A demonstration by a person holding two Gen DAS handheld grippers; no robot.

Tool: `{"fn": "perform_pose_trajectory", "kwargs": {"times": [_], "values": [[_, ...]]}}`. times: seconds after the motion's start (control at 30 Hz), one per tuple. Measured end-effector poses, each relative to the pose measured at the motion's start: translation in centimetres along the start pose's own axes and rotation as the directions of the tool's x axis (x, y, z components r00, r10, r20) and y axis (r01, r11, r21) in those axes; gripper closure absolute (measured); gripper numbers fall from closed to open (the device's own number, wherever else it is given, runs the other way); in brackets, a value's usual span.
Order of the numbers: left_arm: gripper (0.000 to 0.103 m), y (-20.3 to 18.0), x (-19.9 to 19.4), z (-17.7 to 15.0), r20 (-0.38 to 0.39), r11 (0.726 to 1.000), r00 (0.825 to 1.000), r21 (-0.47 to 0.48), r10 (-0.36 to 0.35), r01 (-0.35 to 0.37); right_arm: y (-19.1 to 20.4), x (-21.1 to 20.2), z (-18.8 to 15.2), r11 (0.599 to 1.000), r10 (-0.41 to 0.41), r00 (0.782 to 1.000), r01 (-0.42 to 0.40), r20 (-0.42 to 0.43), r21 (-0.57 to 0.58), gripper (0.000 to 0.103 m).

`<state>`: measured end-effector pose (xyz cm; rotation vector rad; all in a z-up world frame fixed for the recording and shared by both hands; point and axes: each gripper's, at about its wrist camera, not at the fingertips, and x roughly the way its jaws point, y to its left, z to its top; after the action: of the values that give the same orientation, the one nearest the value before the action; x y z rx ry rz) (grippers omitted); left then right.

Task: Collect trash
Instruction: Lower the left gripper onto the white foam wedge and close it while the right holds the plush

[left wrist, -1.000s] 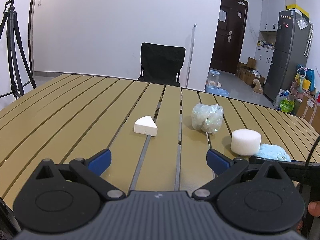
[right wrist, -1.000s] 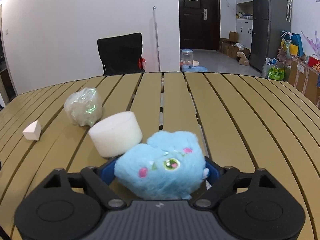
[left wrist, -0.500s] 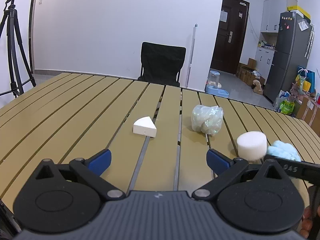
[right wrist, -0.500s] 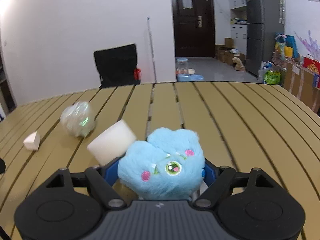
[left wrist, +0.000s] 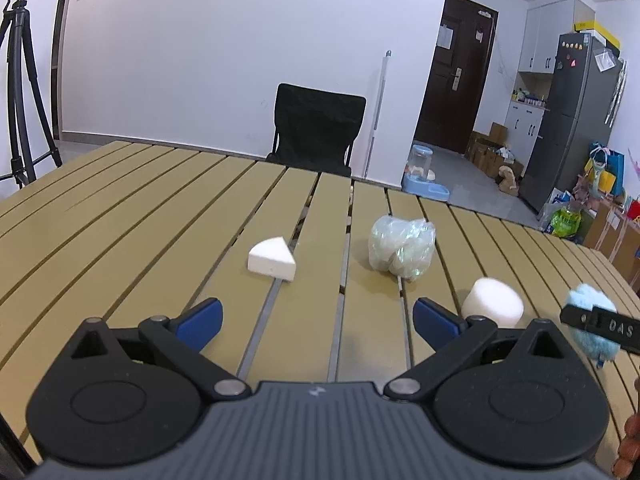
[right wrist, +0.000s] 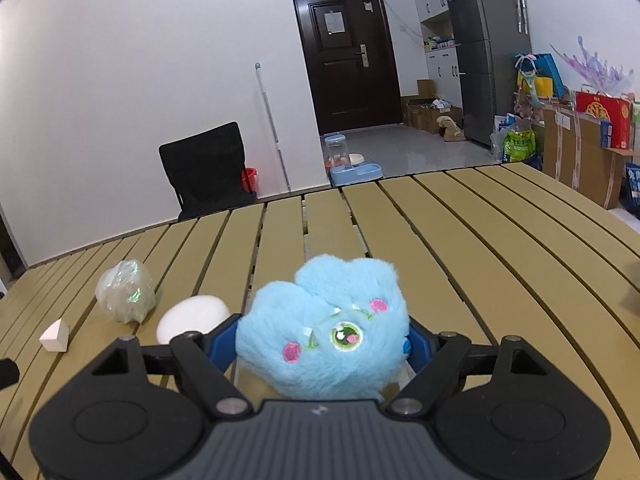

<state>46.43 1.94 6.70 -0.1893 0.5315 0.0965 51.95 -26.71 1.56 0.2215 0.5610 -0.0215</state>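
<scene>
One blue plush toy (right wrist: 324,328) sits gripped in the right tool (right wrist: 320,340), squeezed from both sides by the blue pads, which have just closed in a little on its soft body; it is now clamped, not merely bracketed. Compared with a second ago the toy has come up and away from the white foam cylinder (right wrist: 192,318): then the two were touching on the counter (right wrist: 480,248), now the cylinder lies apart, behind and to the left of the toy in the right wrist view, and the view has rolled so the counter edge slopes. In the left wrist view the toy (left wrist: 592,312) appears near the right edge, beyond the cylinder (left wrist: 493,307), with a black bar of the right tool across it. Judgement: the lift is done and the toy is being carried off, probably to a bin that no frame shows. Three items remain on the counter: the cylinder, a crumpled clear plastic bag (left wrist: 402,249) and a white foam wedge (left wrist: 272,259), none of which has shifted. The left tool (left wrist: 316,318) stands wide open and empty, hovering over bare slats, with the wedge and bag ahead of its pads and nothing touched; it has barely moved. Risk noted: plush compresses, so the grip could slacken in transit.
</scene>
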Motion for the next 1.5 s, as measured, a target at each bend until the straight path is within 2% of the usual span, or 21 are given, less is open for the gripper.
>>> {"fn": "perform_pose_trajectory", "kwargs": {"times": [0.23, 0.47, 0.73, 0.83, 0.9, 0.97, 1.07, 1.27, 1.37, 1.5], "values": [[0.000, -0.8, 1.4, 2.5, -0.008, 0.997, 1.000, 0.080, 0.018, -0.017, -1.7, -0.3, 0.4, 0.999, -0.014, 1.000, 0.013, 0.020, 0.036, 0.023], [0.000, -1.2, 5.0, 4.0, -0.046, 0.983, 0.991, 0.137, 0.127, -0.120, -2.7, -0.1, 0.4, 0.997, -0.026, 0.999, 0.024, 0.026, 0.068, 0.023], [0.002, -0.4, 10.3, 4.5, -0.111, 0.967, 0.968, 0.150, 0.226, -0.208, -3.2, 0.4, 0.5, 0.995, -0.029, 0.999, 0.026, 0.031, 0.091, 0.023], [0.026, 0.3, 11.5, 4.3, -0.150, 0.965, 0.958, 0.132, 0.246, -0.227, -3.1, 0.6, 0.3, 0.996, -0.025, 0.999, 0.022, 0.031, 0.089, 0.023], [0.051, 0.9, 12.0, 4.3, -0.174, 0.970, 0.957, 0.109, 0.232, -0.216, -3.0, 0.7, 0.1, 0.996, -0.024, 0.999, 0.022, 0.031, 0.089, 0.023], [0.066, 1.3, 12.3, 4.3, -0.192, 0.976, 0.959, 0.096, 0.208, -0.193, -3.1, 0.6, 0.1, 0.996, -0.021, 0.999, 0.018, 0.031, 0.089, 0.023], [0.070, 1.4, 12.1, 4.2, -0.175, 0.976, 0.963, 0.102, 0.206, -0.191, -3.0, 0.7, 0.1, 0.996, -0.017, 0.999, 0.015, 0.031, 0.085, 0.023], [0.070, 1.7, 10.7, 4.2, -0.146, 0.979, 0.971, 0.094, 0.190, -0.178, -2.5, 0.3, -0.1, 0.998, -0.003, 1.000, 0.001, 0.030, 0.060, 0.023], [0.070, 1.4, 9.7, 4.3, -0.126, 0.978, 0.973, 0.103, 0.193, -0.181, -2.1, -0.1, -0.2, 0.999, 0.008, 1.000, -0.009, 0.030, 0.041, 0.023], [0.070, 0.7, 7.3, 4.4, -0.091, 0.983, 0.983, 0.105, 0.159, -0.149, -1.4, -0.8, -0.3, 0.999, 0.028, 0.999, -0.028, 0.029, 0.017, 0.023]]}}
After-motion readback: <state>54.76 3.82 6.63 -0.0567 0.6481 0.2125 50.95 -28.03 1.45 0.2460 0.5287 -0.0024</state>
